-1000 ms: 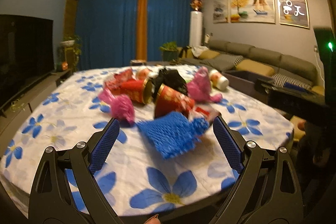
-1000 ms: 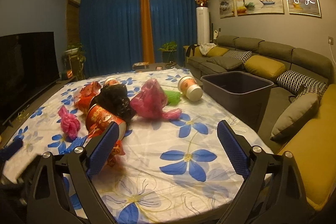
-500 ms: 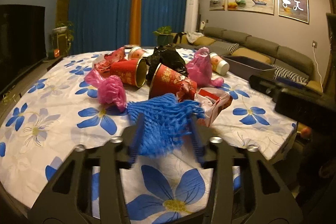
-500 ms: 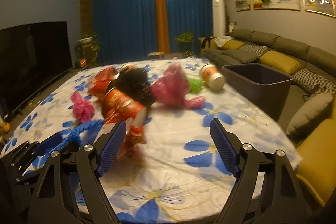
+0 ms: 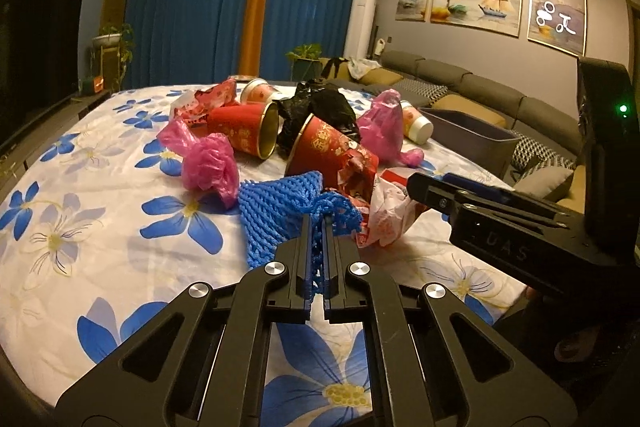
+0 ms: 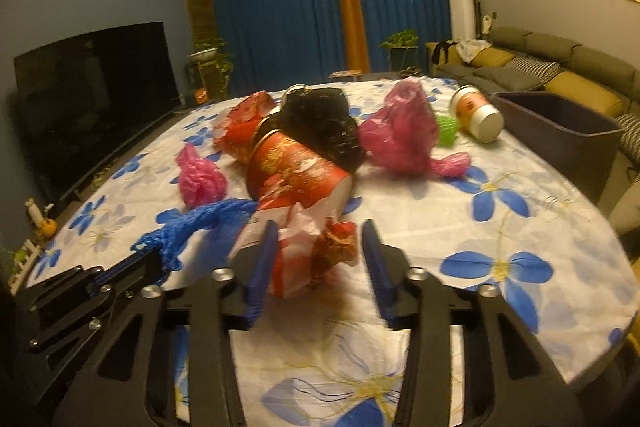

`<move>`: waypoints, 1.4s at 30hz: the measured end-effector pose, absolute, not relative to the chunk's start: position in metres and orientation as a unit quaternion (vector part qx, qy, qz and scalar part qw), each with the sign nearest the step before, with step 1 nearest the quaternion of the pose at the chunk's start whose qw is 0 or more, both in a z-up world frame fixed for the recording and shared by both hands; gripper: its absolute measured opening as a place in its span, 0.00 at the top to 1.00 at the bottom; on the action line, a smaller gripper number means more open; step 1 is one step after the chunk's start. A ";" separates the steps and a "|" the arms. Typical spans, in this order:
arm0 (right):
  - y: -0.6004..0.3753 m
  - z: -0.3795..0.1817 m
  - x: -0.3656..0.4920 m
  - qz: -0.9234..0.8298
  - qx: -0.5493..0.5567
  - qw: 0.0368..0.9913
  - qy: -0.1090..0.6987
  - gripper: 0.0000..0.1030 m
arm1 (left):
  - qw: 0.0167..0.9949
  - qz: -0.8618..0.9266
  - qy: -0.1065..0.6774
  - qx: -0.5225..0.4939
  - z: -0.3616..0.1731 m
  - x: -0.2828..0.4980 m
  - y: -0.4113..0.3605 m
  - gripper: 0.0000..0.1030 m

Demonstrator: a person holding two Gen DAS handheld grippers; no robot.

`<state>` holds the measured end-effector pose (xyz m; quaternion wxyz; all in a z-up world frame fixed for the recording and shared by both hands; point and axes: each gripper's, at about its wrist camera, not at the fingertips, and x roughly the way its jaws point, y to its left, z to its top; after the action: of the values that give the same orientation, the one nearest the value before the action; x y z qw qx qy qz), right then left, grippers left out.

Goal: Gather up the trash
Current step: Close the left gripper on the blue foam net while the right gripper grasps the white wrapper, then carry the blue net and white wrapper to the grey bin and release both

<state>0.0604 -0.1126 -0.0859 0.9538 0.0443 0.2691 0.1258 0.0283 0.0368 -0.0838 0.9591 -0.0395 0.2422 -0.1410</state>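
Note:
A blue foam net (image 5: 276, 211) lies at the near side of a trash pile on the flowered tablecloth (image 5: 100, 219). My left gripper (image 5: 318, 221) is shut on the net's near edge. In the right wrist view a crumpled red-and-white wrapper (image 6: 308, 255) sits between the blue pads of my right gripper (image 6: 320, 251). Those jaws are closing; the left pad touches the wrapper and a gap shows at the right pad. Behind the wrapper a red paper cup (image 6: 296, 171) lies on its side.
Further back lie another red cup (image 5: 244, 131), two pink plastic bags (image 5: 210, 169) (image 6: 400, 139), a black bag (image 6: 320, 123), a green piece (image 6: 446, 127) and a white-and-orange cup (image 6: 478, 113). A dark grey bin (image 6: 560, 123) stands off the table's right edge by the sofa (image 6: 560, 67).
My left gripper went from wide open to shut on the blue net. My right gripper came down and left over the wrapper, and its jaws narrowed around it.

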 end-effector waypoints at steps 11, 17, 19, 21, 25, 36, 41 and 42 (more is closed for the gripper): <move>-0.111 -0.091 0.062 0.155 0.051 0.946 0.281 0.90 | 0.959 -0.142 0.242 -0.042 -0.083 0.029 0.038 0.97; -0.116 -0.084 0.053 0.151 0.040 0.952 0.265 0.94 | 0.961 -0.147 0.229 -0.042 -0.074 0.022 0.035 0.98; -0.121 -0.080 0.048 0.149 0.037 0.954 0.259 0.94 | 0.962 -0.148 0.224 -0.041 -0.070 0.019 0.034 0.98; -0.125 -0.076 0.044 0.147 0.036 0.956 0.252 0.94 | 0.963 -0.149 0.219 -0.043 -0.064 0.016 0.033 0.98; -0.133 -0.066 0.035 0.143 0.036 0.961 0.234 0.94 | 0.966 -0.154 0.204 -0.048 -0.050 0.010 0.031 0.98; -0.159 -0.043 0.030 0.114 0.034 0.974 0.193 0.94 | 0.970 -0.169 0.169 -0.046 -0.012 0.013 0.015 0.98; -0.181 -0.029 0.036 0.091 0.033 0.981 0.168 0.94 | 0.969 -0.189 0.152 -0.038 0.003 0.027 -0.006 0.98; -0.187 -0.027 0.038 0.085 0.034 0.982 0.163 0.94 | 0.969 -0.194 0.150 -0.037 0.006 0.031 -0.011 0.98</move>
<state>0.0378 -0.1869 -0.0266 0.9823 0.0337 0.1633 0.0850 0.0315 -0.0107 0.0059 0.9687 -0.0374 0.1498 -0.1944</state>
